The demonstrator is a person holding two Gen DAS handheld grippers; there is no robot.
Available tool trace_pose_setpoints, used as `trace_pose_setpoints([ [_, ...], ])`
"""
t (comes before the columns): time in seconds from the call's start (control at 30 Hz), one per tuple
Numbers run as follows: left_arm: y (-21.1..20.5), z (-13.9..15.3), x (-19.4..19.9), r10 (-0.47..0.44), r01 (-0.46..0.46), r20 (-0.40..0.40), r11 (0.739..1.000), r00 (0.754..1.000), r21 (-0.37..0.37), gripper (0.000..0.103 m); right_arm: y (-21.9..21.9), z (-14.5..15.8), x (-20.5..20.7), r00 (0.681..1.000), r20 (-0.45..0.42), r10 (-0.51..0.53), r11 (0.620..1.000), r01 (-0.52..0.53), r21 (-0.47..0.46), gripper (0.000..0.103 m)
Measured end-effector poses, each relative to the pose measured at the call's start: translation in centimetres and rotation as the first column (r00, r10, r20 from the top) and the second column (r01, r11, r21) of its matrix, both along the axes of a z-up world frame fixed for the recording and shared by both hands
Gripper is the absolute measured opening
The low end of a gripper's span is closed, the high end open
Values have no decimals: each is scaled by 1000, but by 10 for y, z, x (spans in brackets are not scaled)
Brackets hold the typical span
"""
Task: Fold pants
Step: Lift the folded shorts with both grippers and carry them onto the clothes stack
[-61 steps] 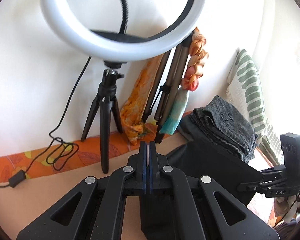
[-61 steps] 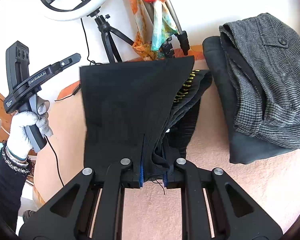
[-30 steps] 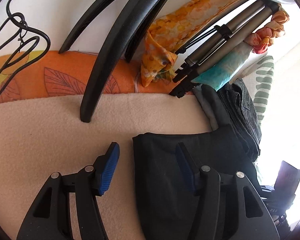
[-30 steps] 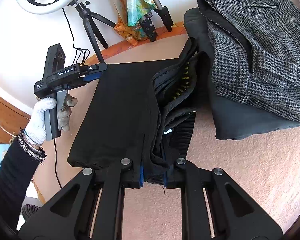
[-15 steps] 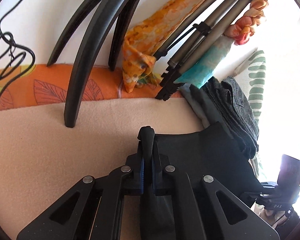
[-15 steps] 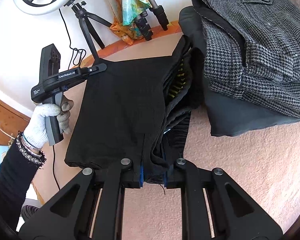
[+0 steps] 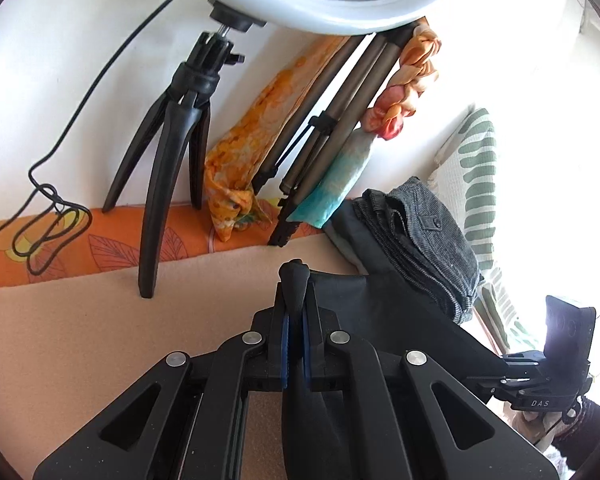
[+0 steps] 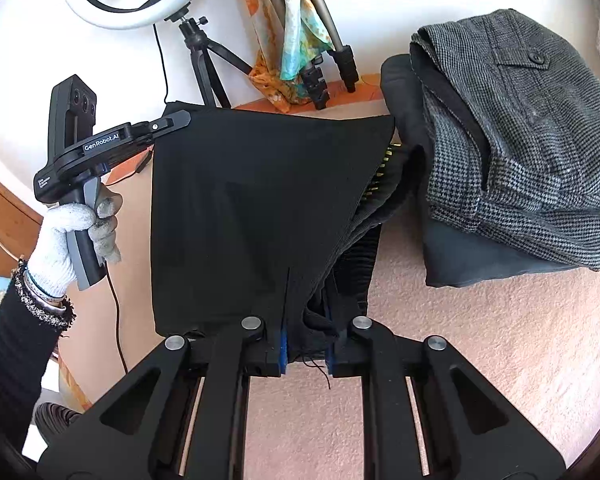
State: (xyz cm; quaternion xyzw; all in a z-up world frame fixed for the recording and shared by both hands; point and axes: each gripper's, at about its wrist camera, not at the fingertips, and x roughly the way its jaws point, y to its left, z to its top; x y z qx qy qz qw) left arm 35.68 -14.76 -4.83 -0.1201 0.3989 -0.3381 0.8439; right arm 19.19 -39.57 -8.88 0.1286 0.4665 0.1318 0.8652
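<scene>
A pale pink fleece surface (image 7: 80,340) runs to a white wall, with an orange patterned cloth (image 7: 100,240) along its far edge. In the left wrist view a ring light (image 7: 320,12) on a black tripod (image 7: 172,160) stands at the far left, and a grey checked garment (image 7: 428,240) lies folded at the far right. The left gripper (image 7: 294,320) is clamped tight on a bunched corner of the black pants (image 7: 400,312), which stretch away to the right toward the right gripper (image 7: 496,376).

In the right wrist view the pants (image 8: 252,208) hang as a taut flat panel lifted off the surface, just left of the grey garment (image 8: 520,140) and the dark folded piece (image 8: 460,256) under it. The right gripper (image 8: 305,348) is closed narrowly on a thick wad of layers at the near edge; the left gripper (image 8: 176,118), in a white-gloved hand (image 8: 72,232), pinches the far left corner.

The pants look already doubled, legs together; a further fold and laying flat seem to remain.

A second ago the left jaws stood open astride the corner with the pants lying on the surface; now they are shut on it and both ends are raised.
</scene>
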Motion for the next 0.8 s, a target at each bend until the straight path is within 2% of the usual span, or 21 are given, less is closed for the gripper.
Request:
trace_pose_setpoints([
  [0.4,-18,69,-8,-33,38,108,998,994,-40,3,-10,62,-23,995,102,17,997,-10,-70,14],
  [0.6,-47,96,-2,-62,71,156,996,986,-54,3,-33,90,-30,990,141,-2,992,19,-122,14],
  [0.8,-86,108,7,-92,106,180,992,979,-70,3,-65,107,-28,987,159,-30,981,59,-185,14],
])
